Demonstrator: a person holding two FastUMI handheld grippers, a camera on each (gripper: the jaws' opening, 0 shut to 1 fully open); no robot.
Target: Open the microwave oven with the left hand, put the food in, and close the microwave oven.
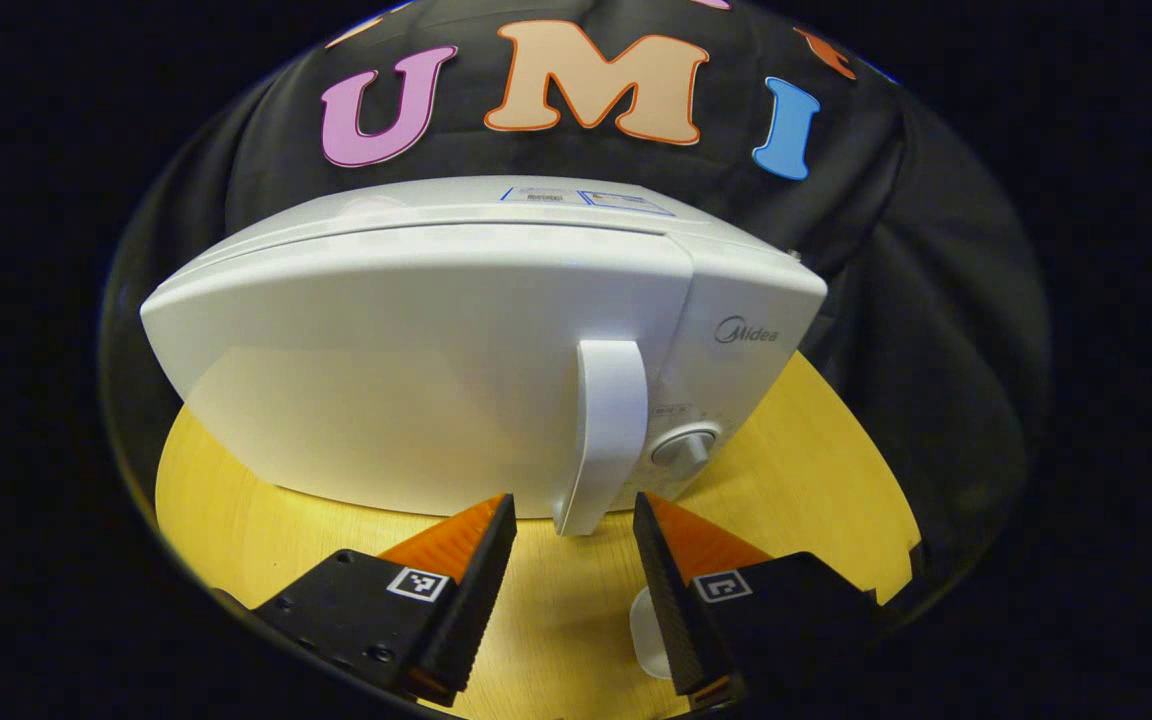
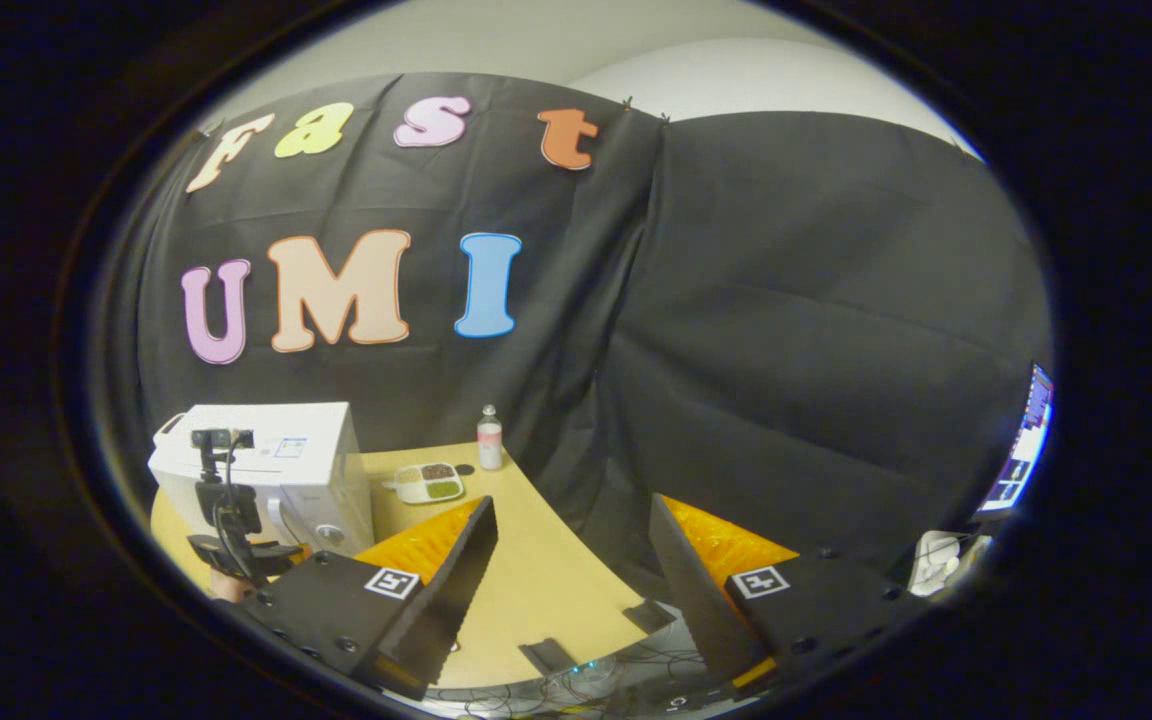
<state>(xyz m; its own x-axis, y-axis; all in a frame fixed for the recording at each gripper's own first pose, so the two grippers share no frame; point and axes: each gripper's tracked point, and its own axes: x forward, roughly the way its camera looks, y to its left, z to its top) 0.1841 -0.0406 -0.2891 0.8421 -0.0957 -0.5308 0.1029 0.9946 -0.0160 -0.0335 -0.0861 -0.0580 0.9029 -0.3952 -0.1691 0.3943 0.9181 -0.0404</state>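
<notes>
Jaws of the left gripper (image 1: 574, 545) stand wide apart and empty, just short of the lower end of the door handle (image 1: 604, 430) on the shut microwave oven (image 1: 416, 360); closing there could pinch only the tip and slip off when the door is pulled. Right gripper (image 2: 571, 570) hangs wide and empty too, well apart from the food tray (image 2: 428, 482) lying on the bench (image 2: 536, 590) beside the oven, near a small bottle (image 2: 489, 438) that a careless reach might topple.
</notes>
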